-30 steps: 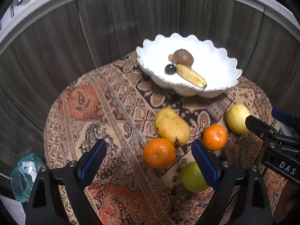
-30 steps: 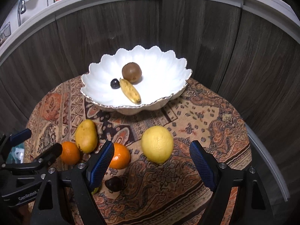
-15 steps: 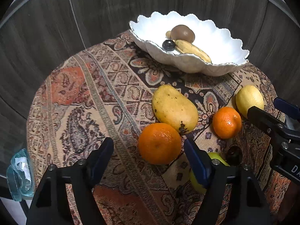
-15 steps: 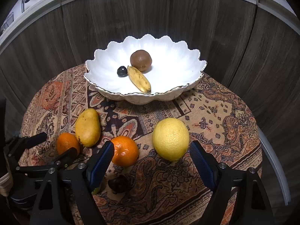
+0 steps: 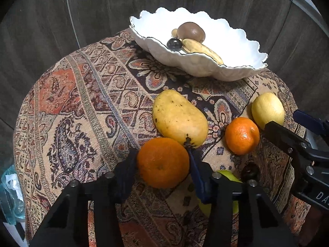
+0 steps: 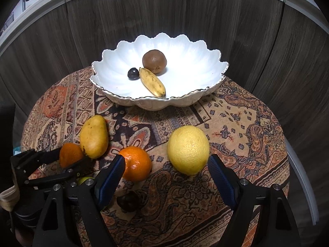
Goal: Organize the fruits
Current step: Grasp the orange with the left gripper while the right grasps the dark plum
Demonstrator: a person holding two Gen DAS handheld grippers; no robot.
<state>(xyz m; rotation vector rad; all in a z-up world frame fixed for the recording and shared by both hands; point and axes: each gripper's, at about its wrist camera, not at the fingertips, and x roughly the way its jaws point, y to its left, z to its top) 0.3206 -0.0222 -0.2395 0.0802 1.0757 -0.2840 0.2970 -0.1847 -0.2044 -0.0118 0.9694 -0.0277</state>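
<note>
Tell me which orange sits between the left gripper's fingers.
The orange touching the mango, with the left gripper closing around it; the other orange lies free beside the lemon.

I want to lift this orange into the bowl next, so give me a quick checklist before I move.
1. Left claw around the near orange: ok; its jaws have just been closing, with a pad on either side.
2. Firm grip: cannot tell.
3. Mango clear of the orange: not ok, it touches.
4. Room in the white bowl: ok; banana, brown fruit and dark fruit leave bare space.
5. Right claw out of the way: ok, open by the lemon.
</note>
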